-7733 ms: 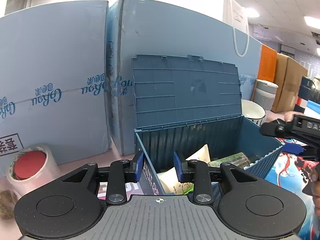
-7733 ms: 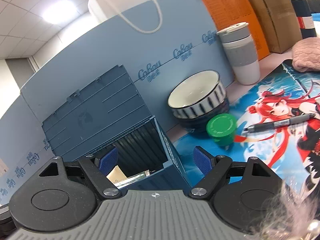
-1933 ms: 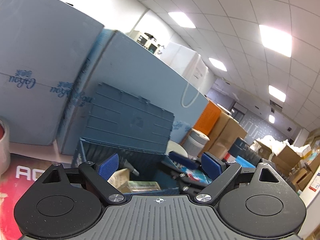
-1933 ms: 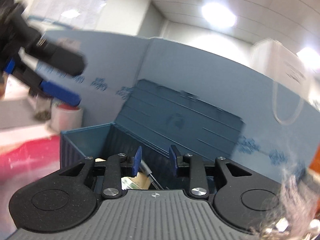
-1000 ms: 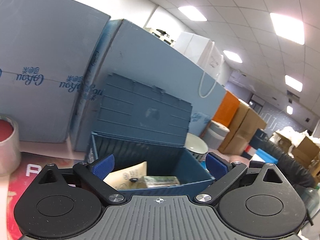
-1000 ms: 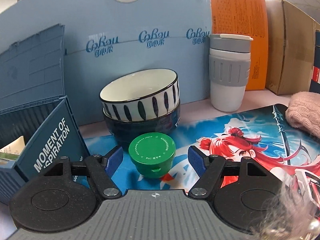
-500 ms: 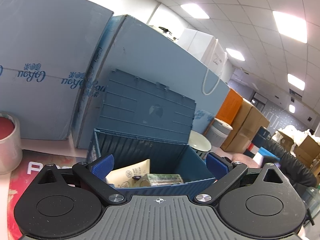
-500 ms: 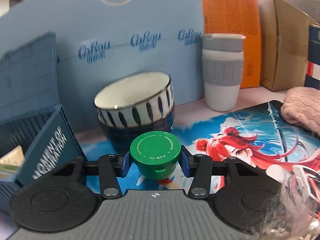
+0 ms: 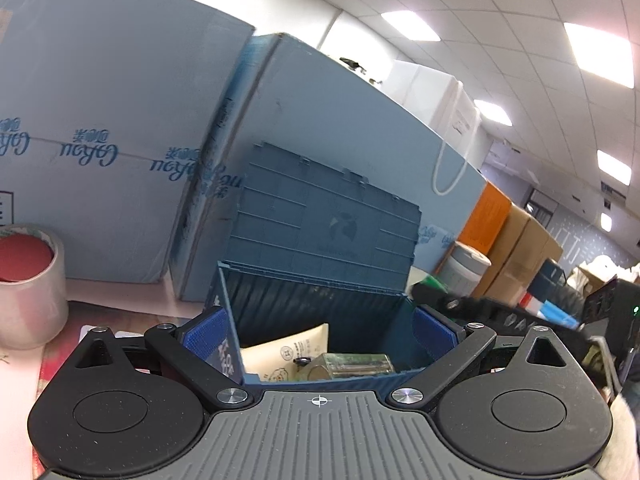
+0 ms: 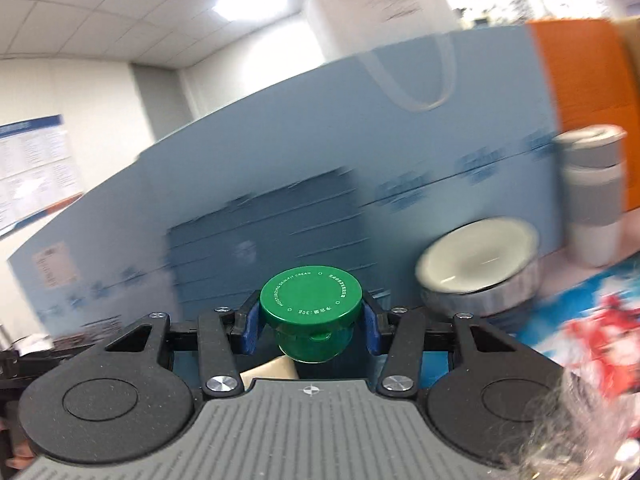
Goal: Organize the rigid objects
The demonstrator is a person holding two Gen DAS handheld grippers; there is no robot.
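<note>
Right claw [image 10: 310,330] clamping green jar [image 10: 311,312], left claw [image 9: 318,338] wide, pink desk [image 9: 18,384], tiled office ceiling [image 9: 500,12]

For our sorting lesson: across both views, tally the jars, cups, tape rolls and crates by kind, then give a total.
Jar: 1
Cup: 1
Tape roll: 1
Crate: 1
Total: 4

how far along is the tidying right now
Done: a cream tube and a clear bottle lie in the open blue bin. In hand: right gripper clamps the green jar. Left: dropping it in; left gripper is open, empty.
</note>
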